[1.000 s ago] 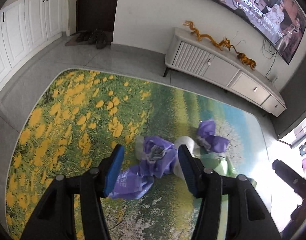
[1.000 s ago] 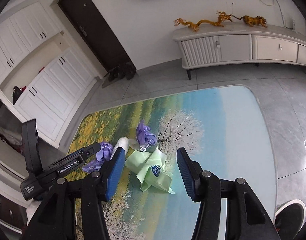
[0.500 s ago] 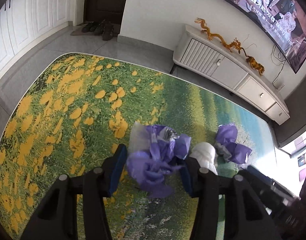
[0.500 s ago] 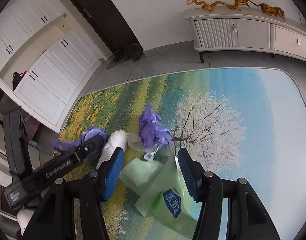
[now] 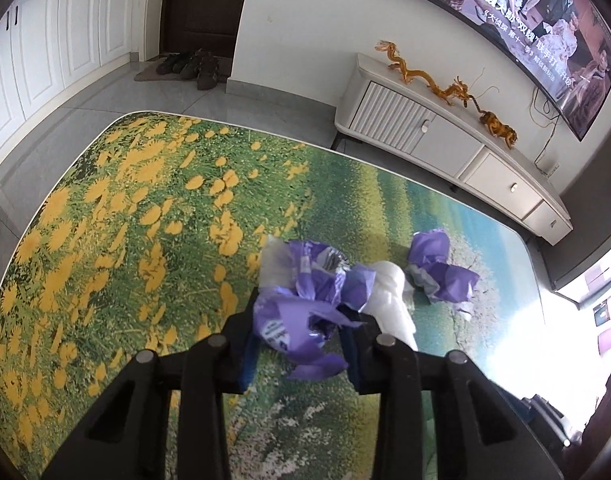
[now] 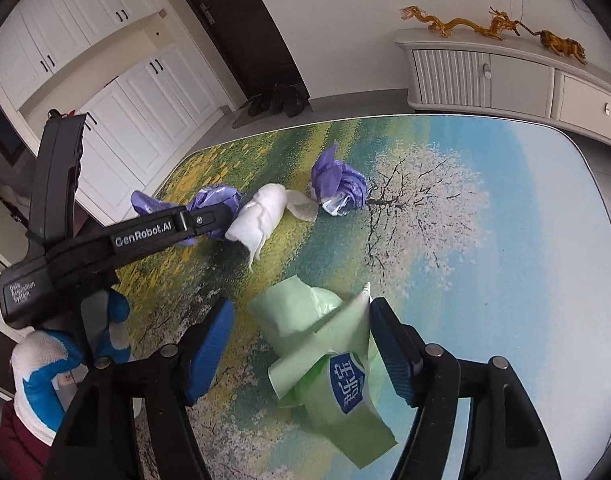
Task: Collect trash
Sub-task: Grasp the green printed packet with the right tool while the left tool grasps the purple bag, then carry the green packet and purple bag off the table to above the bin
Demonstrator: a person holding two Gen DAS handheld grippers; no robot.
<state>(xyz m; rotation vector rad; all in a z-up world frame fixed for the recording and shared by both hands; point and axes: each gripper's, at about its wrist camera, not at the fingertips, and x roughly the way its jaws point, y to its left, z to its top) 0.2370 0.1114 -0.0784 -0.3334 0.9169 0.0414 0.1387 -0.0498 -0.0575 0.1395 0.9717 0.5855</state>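
Trash lies scattered on a bench (image 6: 525, 240) printed with a flowery landscape. From the left wrist view, the left gripper (image 5: 301, 336) is closing on a crumpled purple wrapper (image 5: 301, 304), its blue pads pressed against the wrapper's sides. Just right of it sits a white tissue wad (image 5: 389, 296), then a second purple wrapper (image 5: 437, 268). Only the right wrist view shows a pale green tissue packet (image 6: 325, 352) lying between the right gripper's (image 6: 301, 344) pads; those jaws are opening, and the left pad stands clear of the packet. That view also shows a gloved hand (image 6: 65, 356) holding the left gripper's handle, while the television (image 5: 525, 12) appears only in the left view.
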